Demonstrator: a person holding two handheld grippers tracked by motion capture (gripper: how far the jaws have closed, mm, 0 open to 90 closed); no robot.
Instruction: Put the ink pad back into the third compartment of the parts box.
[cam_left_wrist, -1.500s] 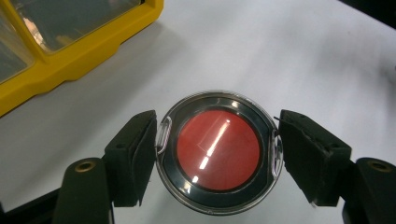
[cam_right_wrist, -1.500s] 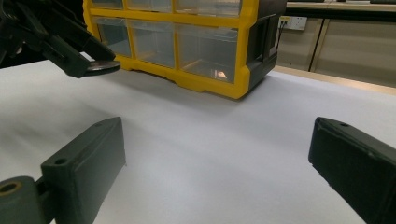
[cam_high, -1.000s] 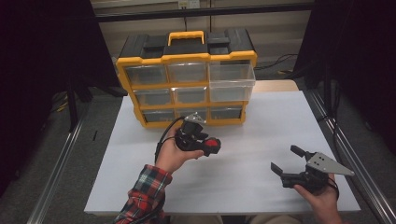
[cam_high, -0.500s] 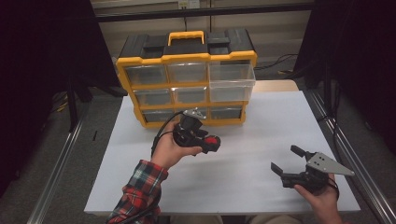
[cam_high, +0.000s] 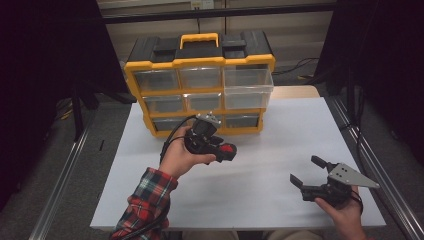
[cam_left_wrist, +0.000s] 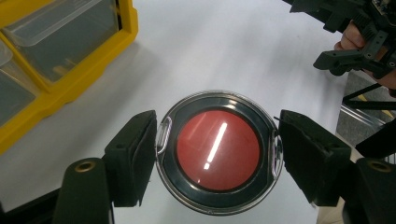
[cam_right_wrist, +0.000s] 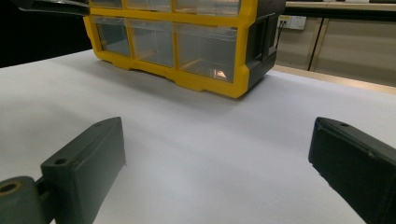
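A round clear case with a red disc inside (cam_left_wrist: 215, 151) sits between the two black jaws of my left gripper (cam_left_wrist: 217, 135), whose pads press on its opposite sides. From above, that gripper (cam_high: 220, 149) hangs over the white table just in front of the yellow organiser (cam_high: 200, 65), with the red case (cam_high: 228, 149) at its tip. At the table's near right my right gripper (cam_high: 306, 170) stands open, jaws wide apart and nothing between them. In its own view the right gripper (cam_right_wrist: 217, 154) looks across bare table toward the organiser (cam_right_wrist: 201, 79).
The yellow and black drawer organiser has clear drawers; one at the right (cam_high: 248, 90) is pulled out. The white table (cam_high: 260, 200) stretches between the two hands. Metal rails (cam_high: 380, 170) run along the table's sides. My right gripper (cam_left_wrist: 355, 37) appears at the left gripper view's upper right.
My left hand has risen a little with the red case still in its jaws. The right gripper has kept still.
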